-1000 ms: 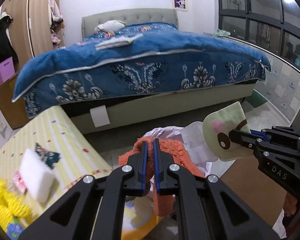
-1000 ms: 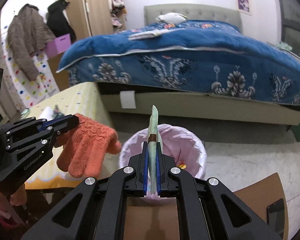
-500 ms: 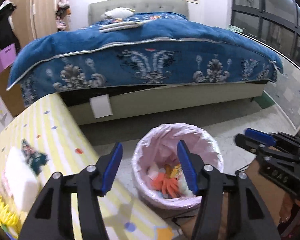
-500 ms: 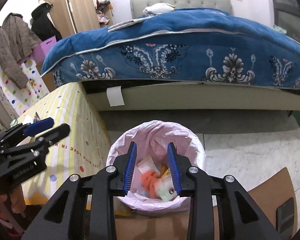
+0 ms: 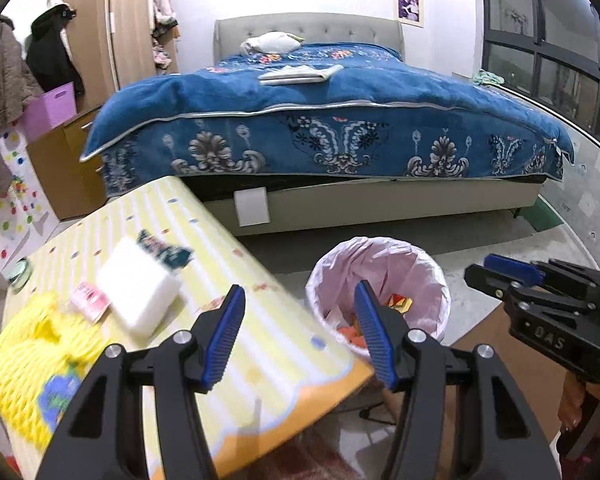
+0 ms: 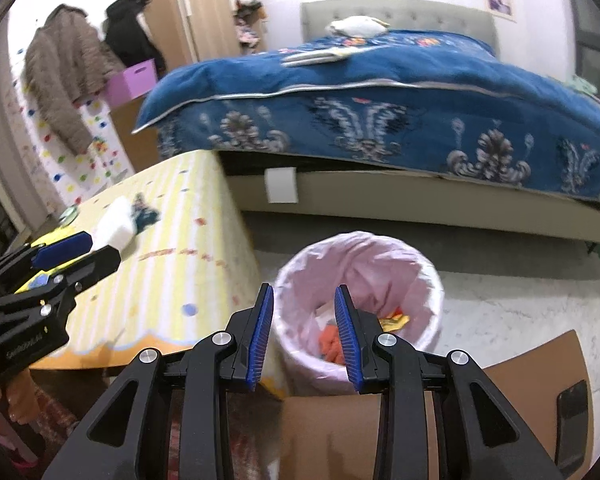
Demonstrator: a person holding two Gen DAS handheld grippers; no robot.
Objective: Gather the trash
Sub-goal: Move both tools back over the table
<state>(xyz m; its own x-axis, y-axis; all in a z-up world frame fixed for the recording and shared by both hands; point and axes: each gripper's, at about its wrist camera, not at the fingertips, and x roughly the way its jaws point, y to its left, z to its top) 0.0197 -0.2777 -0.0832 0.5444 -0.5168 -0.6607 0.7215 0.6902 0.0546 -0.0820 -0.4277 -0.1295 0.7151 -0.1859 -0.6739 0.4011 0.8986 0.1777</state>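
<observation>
We are holding the left claw (image 5: 300, 332) and right claw (image 6: 304, 328) spread and empty; the lined bin (image 6: 360, 280) sits just beyond, ready for trash (white block (image 5: 136, 284) ahead-left on the surface (image 5: 260, 344)).

- Left gripper (image 5: 300, 336): black angular frame, ribbed blue finger pads (image 5: 224, 336), silver screws.
- Right gripper (image 6: 304, 336): same black frame, blue pads, silver screws; white "DAS" lettering on its side.
</observation>
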